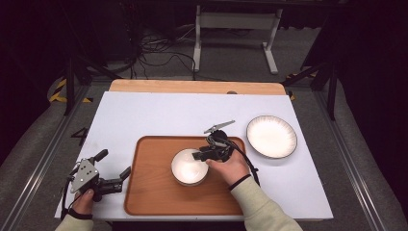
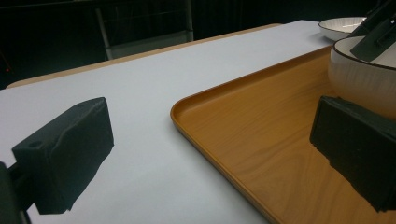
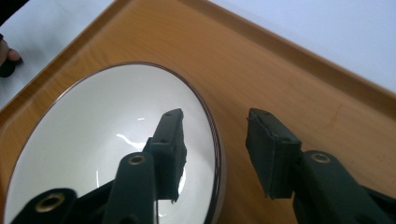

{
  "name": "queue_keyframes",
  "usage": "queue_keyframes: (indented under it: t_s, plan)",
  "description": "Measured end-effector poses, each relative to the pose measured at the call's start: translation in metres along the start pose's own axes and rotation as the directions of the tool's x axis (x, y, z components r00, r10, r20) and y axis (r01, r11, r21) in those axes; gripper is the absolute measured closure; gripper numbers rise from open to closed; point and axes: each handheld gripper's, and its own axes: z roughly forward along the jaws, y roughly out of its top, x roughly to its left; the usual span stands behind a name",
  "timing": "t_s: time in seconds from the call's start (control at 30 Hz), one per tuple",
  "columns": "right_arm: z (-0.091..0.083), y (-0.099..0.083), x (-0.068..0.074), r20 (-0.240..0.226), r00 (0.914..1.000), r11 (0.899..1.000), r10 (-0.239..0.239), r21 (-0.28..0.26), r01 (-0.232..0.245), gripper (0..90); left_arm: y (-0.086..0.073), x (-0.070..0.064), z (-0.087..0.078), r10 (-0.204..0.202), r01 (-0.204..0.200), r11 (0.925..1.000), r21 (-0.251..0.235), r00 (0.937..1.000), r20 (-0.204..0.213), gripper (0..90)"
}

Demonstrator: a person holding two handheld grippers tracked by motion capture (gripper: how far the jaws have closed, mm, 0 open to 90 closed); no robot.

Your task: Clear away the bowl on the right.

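We see the right gripper (image 1: 202, 155) poised at the 3 o'clock rim of a white bowl (image 1: 187, 167) on the wooden tray (image 1: 149, 192) — jaws parted, one inside the rim, one outside, not yet closed. At the tabletop's (image 1: 159, 113) 8 o'clock corner, the left gripper (image 1: 114, 169) waits, jaws wide — a white plate (image 1: 271, 136) at 3 o'clock.

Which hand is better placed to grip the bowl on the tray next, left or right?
Right. The right tool is open and already straddles the rim of the bowl, one jaw inside and one outside. The left tool hangs open at the left edge of the tray, apart from the bowl.
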Motion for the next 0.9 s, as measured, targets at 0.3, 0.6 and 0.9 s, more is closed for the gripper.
queue_keyframes:
  t_s: [0.3,0.6,0.9]
  plan:
    - [-0.014,-0.001,0.008,0.031,0.9922,0.983,-0.121,-0.135,0.124,44.9,0.0,0.0,0.0,-0.001,0.001,1.0,-0.001,1.0,-0.001,0.3]
    - [-0.03,-0.003,0.016,0.006,0.974,0.945,-0.226,-0.24,0.221,36.7,-0.001,-0.001,-0.001,-0.005,0.004,0.9999,-0.011,1.0,-0.007,0.3]
    - [-0.042,-0.014,0.016,0.015,0.9352,0.862,-0.354,-0.384,0.332,26.9,0.0,0.0,-0.001,-0.008,0.008,0.9999,-0.006,1.0,-0.001,0.2]
